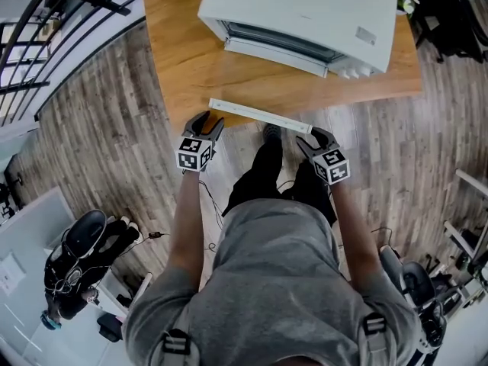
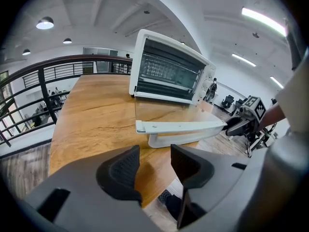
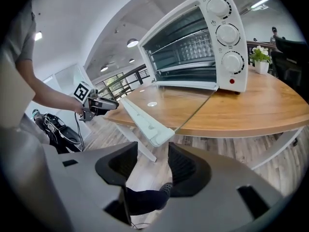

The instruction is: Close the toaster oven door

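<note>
Warm orange-brown wooden table [image 1: 183, 59] fills the top of the head view, with grey-brown plank floor [image 1: 99, 151] all around it. A black metal railing [image 1: 46, 44] runs along the upper left, just past the table's edge. Down at lower left, a black bag [image 1: 84, 246] lies beside a white cabinet [image 1: 23, 258]. Over on the table's far corner stands a small white pot [image 3: 261, 61] of green leaves and white flowers, and a round ceiling lamp [image 2: 45, 23] glows overhead

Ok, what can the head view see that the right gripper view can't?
Only the head view: the person's grey shirt and the marker cube on the right hand-held gripper. Only the right gripper view: the wire rack inside the oven and a ceiling light. Both: the toaster oven, its open door, the wooden table and the left hand-held gripper.
</note>
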The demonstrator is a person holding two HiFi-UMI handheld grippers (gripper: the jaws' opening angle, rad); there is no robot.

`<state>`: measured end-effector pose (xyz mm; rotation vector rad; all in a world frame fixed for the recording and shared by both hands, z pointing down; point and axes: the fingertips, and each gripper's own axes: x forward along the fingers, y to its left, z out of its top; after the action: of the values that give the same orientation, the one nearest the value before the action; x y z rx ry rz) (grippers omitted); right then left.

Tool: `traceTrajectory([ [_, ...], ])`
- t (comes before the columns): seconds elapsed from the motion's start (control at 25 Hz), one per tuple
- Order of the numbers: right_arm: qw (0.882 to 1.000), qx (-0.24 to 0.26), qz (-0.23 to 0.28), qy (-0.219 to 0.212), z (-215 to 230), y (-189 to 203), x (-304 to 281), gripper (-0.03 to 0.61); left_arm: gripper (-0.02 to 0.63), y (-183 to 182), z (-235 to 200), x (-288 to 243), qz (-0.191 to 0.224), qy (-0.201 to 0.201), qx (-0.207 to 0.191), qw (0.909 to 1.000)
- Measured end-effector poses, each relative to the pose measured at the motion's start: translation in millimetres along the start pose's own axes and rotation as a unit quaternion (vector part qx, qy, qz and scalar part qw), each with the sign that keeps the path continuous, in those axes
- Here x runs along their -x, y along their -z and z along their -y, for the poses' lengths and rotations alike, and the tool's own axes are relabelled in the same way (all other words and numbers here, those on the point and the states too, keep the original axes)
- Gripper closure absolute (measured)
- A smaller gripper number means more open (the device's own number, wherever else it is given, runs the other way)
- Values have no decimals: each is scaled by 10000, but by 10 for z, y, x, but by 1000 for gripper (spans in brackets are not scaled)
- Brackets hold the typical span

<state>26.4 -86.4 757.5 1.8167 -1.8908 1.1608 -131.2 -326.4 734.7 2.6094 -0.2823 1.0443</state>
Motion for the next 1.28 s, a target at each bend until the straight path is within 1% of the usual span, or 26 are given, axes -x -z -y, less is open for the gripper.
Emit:
traceTrajectory([
  [0.24,9999,-54,81,48,12,-70,-62,385,402,-83,36,-165,-90,105,-298,9995],
  [0.44,9998,-104,168,102,26,-118,-73,420,402,-127,-5,-217,-74,134,-333,9993],
  [0.6,9998,-121,143,90,26,-139,-41,430,417,-154,-8,-225,-85,149,-343,9993],
  [0.8,9994,-282,185,50,35,-132,-39,446,489,-184,-61,-242,-87,64,-270,9996],
  [1.04,9992,-327,231,9,21,-192,11,456,489,-255,-48,-202,-75,45,-337,9994],
  [1.28,9988,-348,342,-31,5,-245,47,460,497,-318,-28,-174,41,36,-349,9994],
])
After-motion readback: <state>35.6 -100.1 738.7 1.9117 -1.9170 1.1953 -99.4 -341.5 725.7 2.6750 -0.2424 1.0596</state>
